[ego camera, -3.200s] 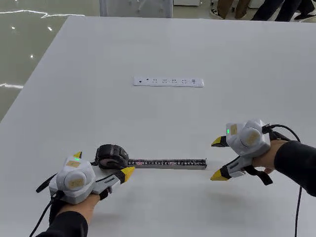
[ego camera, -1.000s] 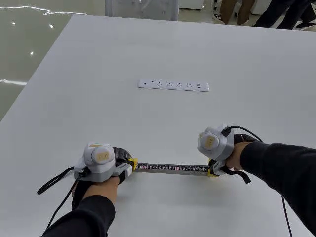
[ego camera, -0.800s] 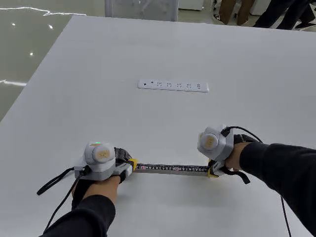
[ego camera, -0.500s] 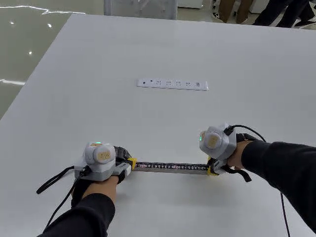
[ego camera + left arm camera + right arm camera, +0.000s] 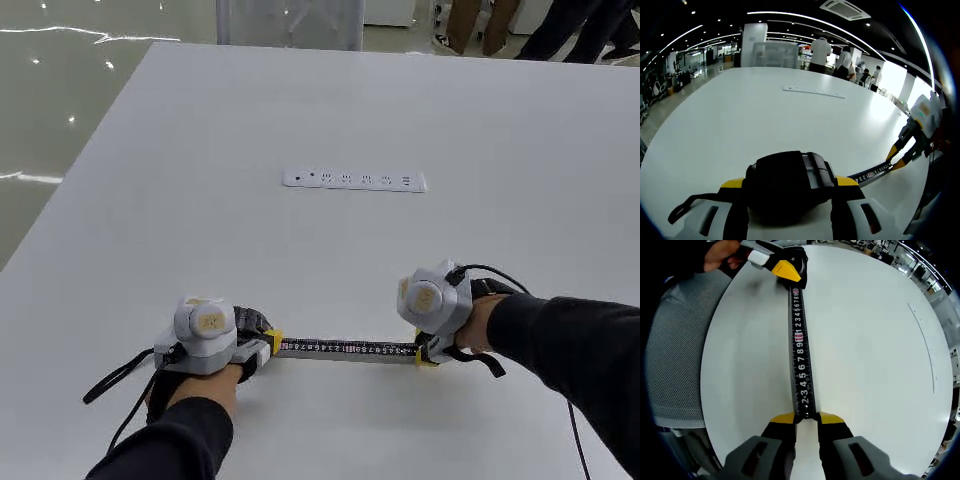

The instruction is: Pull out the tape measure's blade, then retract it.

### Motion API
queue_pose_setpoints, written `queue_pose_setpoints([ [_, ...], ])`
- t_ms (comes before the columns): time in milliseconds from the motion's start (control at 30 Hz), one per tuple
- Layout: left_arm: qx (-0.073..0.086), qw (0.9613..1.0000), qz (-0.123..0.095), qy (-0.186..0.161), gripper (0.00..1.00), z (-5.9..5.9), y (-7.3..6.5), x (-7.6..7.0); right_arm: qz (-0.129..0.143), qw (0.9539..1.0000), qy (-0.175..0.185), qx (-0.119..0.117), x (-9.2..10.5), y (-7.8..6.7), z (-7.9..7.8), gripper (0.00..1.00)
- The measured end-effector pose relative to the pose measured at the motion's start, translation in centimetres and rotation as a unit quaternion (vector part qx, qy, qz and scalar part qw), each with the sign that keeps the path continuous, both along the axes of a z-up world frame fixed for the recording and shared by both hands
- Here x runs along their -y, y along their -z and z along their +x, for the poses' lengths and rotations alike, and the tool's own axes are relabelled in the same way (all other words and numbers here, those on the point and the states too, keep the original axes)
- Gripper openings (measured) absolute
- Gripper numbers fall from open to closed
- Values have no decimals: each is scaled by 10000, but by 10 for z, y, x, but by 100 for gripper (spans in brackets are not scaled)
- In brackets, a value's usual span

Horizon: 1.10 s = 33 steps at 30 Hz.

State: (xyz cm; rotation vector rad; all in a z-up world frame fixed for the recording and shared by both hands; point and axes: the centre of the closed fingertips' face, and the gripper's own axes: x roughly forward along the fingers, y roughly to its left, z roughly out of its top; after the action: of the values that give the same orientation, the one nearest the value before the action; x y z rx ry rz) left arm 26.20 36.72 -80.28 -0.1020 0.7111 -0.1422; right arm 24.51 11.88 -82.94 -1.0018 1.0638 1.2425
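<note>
Left gripper is clamping the black tape measure case on the table | right gripper is pinching the blade at its tip | black blade, white numerals, is lying extended flat between them.

The grey-white plastic left gripper and right gripper have yellow-tipped jaws, round cream caps, black straps and cables; both sleeves are black.

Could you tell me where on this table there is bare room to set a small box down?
Bare: the wide stretch between the power strip and the blade, and the table beyond the strip. Crowded: the near edge, where the left gripper holds the tape measure case and the right gripper pinches the blade's end.
</note>
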Motion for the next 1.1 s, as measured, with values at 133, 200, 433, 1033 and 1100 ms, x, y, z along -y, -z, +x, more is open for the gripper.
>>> queue_pose_setpoints([
  [133,-6,10000,-15,7,63,0,0,0,62,10000,14,7,-4,0,1,12],
  [200,-17,10000,-18,5,63,0,0,0,91,10000,-2,20,-5,0,1,12],
  [433,-12,10000,-15,1,63,1,0,0,184,9998,2,61,-10,0,2,12],
  [1033,-49,10000,-40,-15,63,1,1,0,518,9986,52,70,-34,1,5,12],
  [1100,-50,10000,-42,-16,63,1,1,0,524,9986,73,70,-35,1,5,12],
])
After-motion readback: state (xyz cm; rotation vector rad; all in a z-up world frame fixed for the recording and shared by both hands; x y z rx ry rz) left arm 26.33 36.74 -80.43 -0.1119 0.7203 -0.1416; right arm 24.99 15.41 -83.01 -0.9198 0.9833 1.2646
